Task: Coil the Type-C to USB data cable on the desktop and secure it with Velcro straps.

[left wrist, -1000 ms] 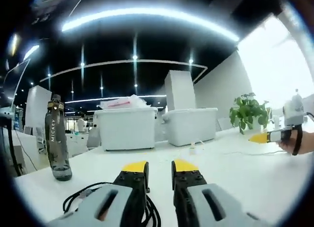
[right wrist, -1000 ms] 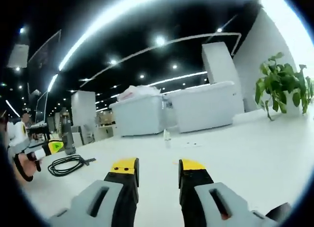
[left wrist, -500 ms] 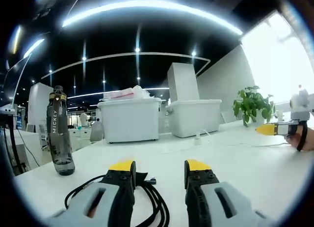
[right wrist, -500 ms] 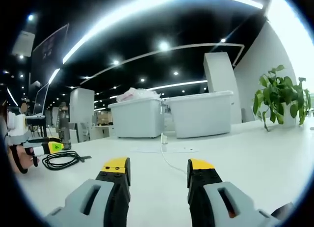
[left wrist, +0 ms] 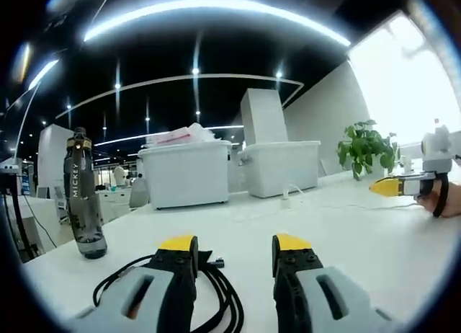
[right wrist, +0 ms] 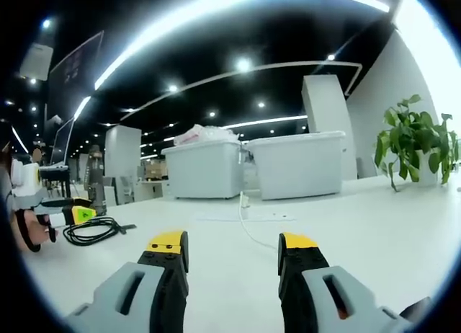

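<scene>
Left gripper [left wrist: 234,241] low over the white desktop [left wrist: 346,239], yellow-tipped jaws spread wide, nothing between them. Black data cable [left wrist: 216,293] lying loose on the desk right under and just past the left-hand jaw, loops running beneath it, a small plug end poking out just ahead of that jaw. Off to the far left of that claw, a dark tinted bottle with MICKEY lettering [left wrist: 81,196] standing upright. Straight ahead, well past the jaws, two white plastic storage bins [left wrist: 186,174] side by side, the left one heaped with something pale. Green potted plant [left wrist: 366,147] further right.

Over in the right gripper view, right gripper [right wrist: 233,241] also gaping wide, holding nothing, hovering above bare desk. From here the same black cable [right wrist: 90,231] looks like a loose coil well off to the left of these jaws, just beside the left gripper [right wrist: 79,215]. Thin white cable [right wrist: 248,228] snaking on the desk ahead, running between the jaw tips toward a flat white strip — not seen this clearly from the left side. Right gripper [left wrist: 392,187] visible at the right edge of the left gripper view, gripped in a hand [left wrist: 446,203].
</scene>
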`<action>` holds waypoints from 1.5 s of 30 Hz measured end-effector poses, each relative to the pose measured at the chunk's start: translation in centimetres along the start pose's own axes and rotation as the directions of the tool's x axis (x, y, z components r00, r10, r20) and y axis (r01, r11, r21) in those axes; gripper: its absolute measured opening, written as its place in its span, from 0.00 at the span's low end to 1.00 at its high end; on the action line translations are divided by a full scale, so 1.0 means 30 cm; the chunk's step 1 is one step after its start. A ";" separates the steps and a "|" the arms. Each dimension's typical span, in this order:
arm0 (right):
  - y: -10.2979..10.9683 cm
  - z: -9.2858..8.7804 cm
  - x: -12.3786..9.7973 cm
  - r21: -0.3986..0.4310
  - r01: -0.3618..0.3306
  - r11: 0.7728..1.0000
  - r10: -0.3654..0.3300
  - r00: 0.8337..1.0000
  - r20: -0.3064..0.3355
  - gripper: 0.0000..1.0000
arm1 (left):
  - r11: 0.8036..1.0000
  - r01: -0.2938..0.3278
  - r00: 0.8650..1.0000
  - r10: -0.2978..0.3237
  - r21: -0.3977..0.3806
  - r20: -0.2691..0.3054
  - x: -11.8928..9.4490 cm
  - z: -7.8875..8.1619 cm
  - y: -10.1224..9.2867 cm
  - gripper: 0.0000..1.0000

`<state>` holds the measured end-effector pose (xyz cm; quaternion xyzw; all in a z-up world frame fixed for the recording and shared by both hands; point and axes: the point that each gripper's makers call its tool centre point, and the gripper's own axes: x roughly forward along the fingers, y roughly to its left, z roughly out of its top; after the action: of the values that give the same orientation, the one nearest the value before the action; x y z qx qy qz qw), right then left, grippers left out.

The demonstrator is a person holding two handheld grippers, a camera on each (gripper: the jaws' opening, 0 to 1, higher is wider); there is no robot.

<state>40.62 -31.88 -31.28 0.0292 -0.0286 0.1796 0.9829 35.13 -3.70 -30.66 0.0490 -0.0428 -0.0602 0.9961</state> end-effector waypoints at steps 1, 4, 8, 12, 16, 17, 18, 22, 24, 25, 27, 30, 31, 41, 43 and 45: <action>-0.001 -0.002 -0.002 0.002 0.002 1.000 -0.002 1.000 -0.001 0.49 | 1.000 0.001 1.000 -0.001 0.000 0.000 -0.001 0.000 -0.001 0.42; -0.008 -0.004 0.003 0.007 0.005 1.000 -0.005 1.000 -0.001 0.49 | 1.000 0.003 1.000 -0.003 -0.006 -0.007 -0.001 -0.007 -0.001 0.42; -0.003 -0.010 -0.002 0.005 0.003 1.000 -0.003 1.000 -0.002 0.49 | 1.000 0.001 1.000 -0.001 -0.015 -0.011 0.001 -0.014 0.005 0.42; 0.005 -0.016 -0.002 -0.007 -0.006 1.000 0.006 1.000 -0.006 0.50 | 1.000 0.004 1.000 -0.004 -0.008 -0.016 0.009 -0.019 0.004 0.42; 0.009 -0.019 -0.006 -0.008 -0.009 1.000 0.009 1.000 -0.007 0.50 | 1.000 0.009 1.000 -0.009 -0.001 -0.022 0.007 -0.025 -0.003 0.42; 0.009 -0.019 -0.007 -0.007 -0.009 1.000 0.009 1.000 -0.006 0.50 | 1.000 0.009 1.000 -0.009 0.002 -0.023 0.004 -0.026 -0.006 0.42; 0.008 -0.018 -0.006 -0.004 -0.009 1.000 0.009 1.000 -0.006 0.50 | 1.000 0.009 1.000 -0.009 0.005 -0.024 0.003 -0.027 -0.006 0.42; 0.008 -0.013 -0.009 -0.004 -0.008 1.000 0.008 1.000 -0.003 0.50 | 1.000 0.006 1.000 -0.006 0.010 -0.022 0.002 -0.024 -0.005 0.42; 0.005 -0.010 -0.003 -0.008 -0.008 1.000 0.008 1.000 -0.003 0.50 | 1.000 0.002 1.000 -0.002 0.011 -0.022 0.000 -0.023 -0.003 0.42; 0.002 -0.010 0.003 -0.008 -0.009 1.000 0.009 1.000 -0.005 0.50 | 1.000 0.001 1.000 0.000 0.011 -0.022 -0.001 -0.022 -0.001 0.42; -0.004 -0.010 0.008 -0.009 -0.005 1.000 0.005 1.000 -0.008 0.50 | 1.000 -0.008 1.000 0.009 0.026 -0.019 -0.007 -0.018 0.003 0.42; -0.007 -0.003 0.010 -0.014 -0.003 1.000 0.003 1.000 -0.002 0.50 | 0.998 -0.015 1.000 0.016 0.059 -0.007 -0.016 -0.004 0.002 0.42; -0.006 -0.003 0.009 -0.016 -0.003 1.000 0.003 1.000 -0.002 0.50 | 0.998 -0.015 1.000 0.016 0.067 -0.004 -0.017 -0.001 0.000 0.42; 0.005 0.009 0.026 -0.056 -0.024 0.998 0.025 1.000 0.012 0.51 | 0.995 0.012 1.000 -0.010 0.102 -0.021 -0.012 -0.017 -0.026 0.42; 0.008 0.010 0.026 -0.062 -0.024 0.998 0.025 1.000 0.014 0.51 | 0.995 0.018 1.000 -0.016 0.095 -0.017 -0.011 -0.015 -0.030 0.42; 0.008 0.010 0.024 -0.065 -0.021 0.998 0.022 1.000 0.015 0.51 | 0.996 0.025 1.000 -0.024 0.084 -0.021 -0.010 -0.019 -0.036 0.42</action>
<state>41.18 -31.43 -30.92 -0.0018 -0.0425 0.1890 0.9811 34.77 -4.67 -31.37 0.0921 -0.0349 -0.0701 0.9927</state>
